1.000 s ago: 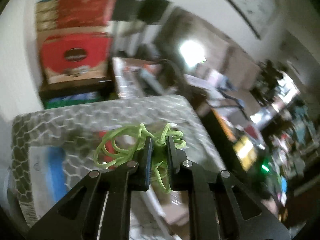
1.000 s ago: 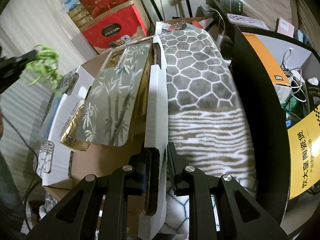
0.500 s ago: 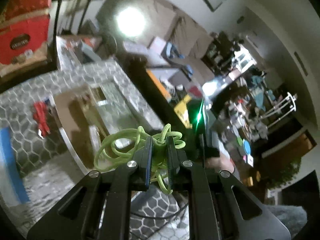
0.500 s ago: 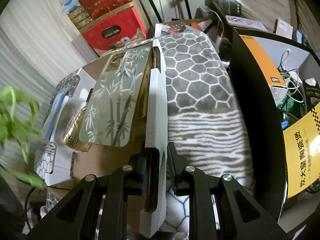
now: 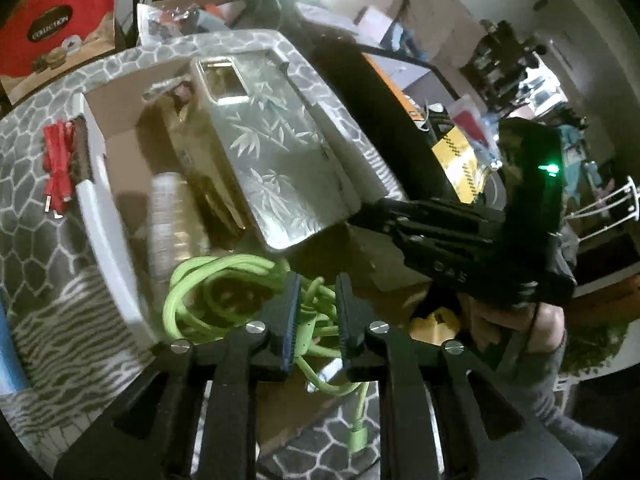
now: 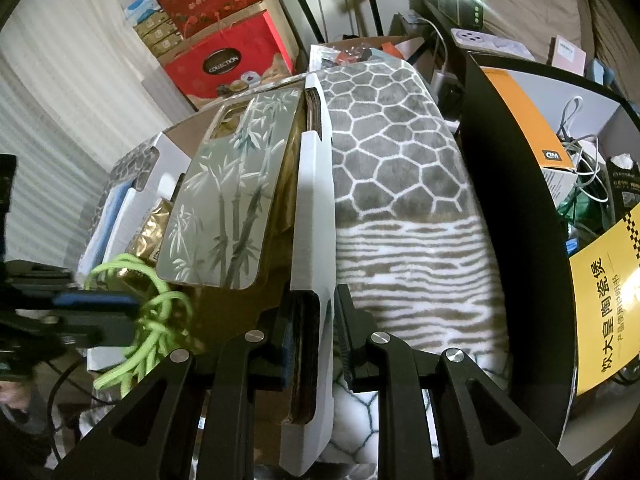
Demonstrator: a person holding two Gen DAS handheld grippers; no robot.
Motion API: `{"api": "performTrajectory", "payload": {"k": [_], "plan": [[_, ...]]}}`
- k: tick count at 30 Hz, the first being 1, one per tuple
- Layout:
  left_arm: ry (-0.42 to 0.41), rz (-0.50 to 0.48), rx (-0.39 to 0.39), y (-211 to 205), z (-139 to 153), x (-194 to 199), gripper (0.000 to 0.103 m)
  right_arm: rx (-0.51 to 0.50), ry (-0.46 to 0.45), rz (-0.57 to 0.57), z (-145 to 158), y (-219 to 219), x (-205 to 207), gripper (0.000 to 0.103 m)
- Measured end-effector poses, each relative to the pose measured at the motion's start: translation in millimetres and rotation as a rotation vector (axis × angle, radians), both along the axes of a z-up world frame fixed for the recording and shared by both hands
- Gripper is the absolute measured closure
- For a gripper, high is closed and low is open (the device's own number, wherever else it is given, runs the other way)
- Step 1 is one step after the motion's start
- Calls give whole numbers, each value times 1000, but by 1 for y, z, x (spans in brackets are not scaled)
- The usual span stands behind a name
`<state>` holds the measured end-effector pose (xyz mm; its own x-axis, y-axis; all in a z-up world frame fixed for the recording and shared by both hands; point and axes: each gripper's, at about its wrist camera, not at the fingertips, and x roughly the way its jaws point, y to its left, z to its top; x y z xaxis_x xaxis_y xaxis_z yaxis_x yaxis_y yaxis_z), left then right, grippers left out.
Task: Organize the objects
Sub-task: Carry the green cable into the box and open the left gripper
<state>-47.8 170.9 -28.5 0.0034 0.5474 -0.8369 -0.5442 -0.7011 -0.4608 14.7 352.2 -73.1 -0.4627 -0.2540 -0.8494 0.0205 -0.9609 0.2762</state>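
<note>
My left gripper (image 5: 316, 312) is shut on a bundled lime-green cable (image 5: 208, 284) and holds it over the near end of an open cardboard box (image 5: 100, 196). The cable also shows in the right wrist view (image 6: 148, 320), with the left gripper (image 6: 132, 312) entering from the left. My right gripper (image 6: 314, 332) is shut on the box's white right wall (image 6: 314, 208). It shows in the left wrist view (image 5: 360, 216) at the box's right side. A phone case with a bamboo print (image 6: 232, 196) leans inside the box.
The box rests on a grey honeycomb-pattern blanket (image 6: 392, 152). A red cable bundle (image 5: 58, 160) lies on the blanket left of the box. Gold packets (image 6: 150, 232) sit in the box. Red gift boxes (image 6: 224, 60) stand behind. A black panel (image 6: 512, 208) rises at the right.
My left gripper has swung down with the green cable to the near end of the box. The right gripper has kept its hold on the box wall.
</note>
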Motion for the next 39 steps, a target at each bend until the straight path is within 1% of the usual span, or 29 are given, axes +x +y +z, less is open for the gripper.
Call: {"api": "performTrajectory", "payload": {"k": [1,2,3,4,5,6,7,8,9,10,11,13,15,16,17,18,21,25,29,31,32,33,35,39], "plan": [[-8,6,3,2,-3,-2,85,-1,0,-1,0,0,0,84],[-12,10,0,3,-5,-3,81,-1,0,0,0,0,0,84],[-12,11,-10,4,-5,-4,73,-1,0,0,0,0,0,84],[-10,9,-19,3,-4,-4,68,0,0,0,0,0,0,84],[-4,8,-16,1,0,-4,60,0,1,1,0,0,0,84],[5,8,-4,-2,5,-3,53,-1,2,0,0,0,1,84],[18,6,12,-6,13,-1,50,-2,4,0,1,0,1,84],[24,2,27,-8,19,-1,45,-2,6,1,1,1,2,84],[29,-4,47,-12,27,0,42,-2,8,0,1,0,2,84],[48,-13,72,-20,36,3,42,-3,8,0,1,0,2,84],[62,-22,80,-22,42,4,42,-4,8,0,2,0,2,84],[98,-78,70,-24,51,10,44,-7,10,-1,1,-1,1,84],[116,-133,31,-21,52,16,50,-6,9,-1,1,-1,1,84],[113,-167,12,-17,49,18,53,-5,8,-1,1,0,1,84],[105,-192,0,-11,46,20,60,-5,8,-2,1,-1,1,84],[94,-216,-13,-8,42,23,62,-6,8,-2,1,-1,1,84],[76,-282,-45,3,33,32,62,-7,9,-2,1,-1,1,84],[88,-356,-88,12,26,47,62,-4,8,1,1,-1,2,84],[105,-398,-150,17,16,59,64,-7,9,-1,1,-1,2,84],[120,-407,-181,20,11,60,76,-8,9,-2,0,-1,2,84],[136,-413,-182,19,10,61,84,-9,9,-2,0,-1,2,84],[139,-421,-171,18,11,63,88,-8,9,-1,0,0,2,84],[140,-427,-146,15,14,62,92,-9,9,-2,0,-1,3,84],[151,-397,-132,11,20,53,96,-8,7,-2,0,-1,3,84]]}}
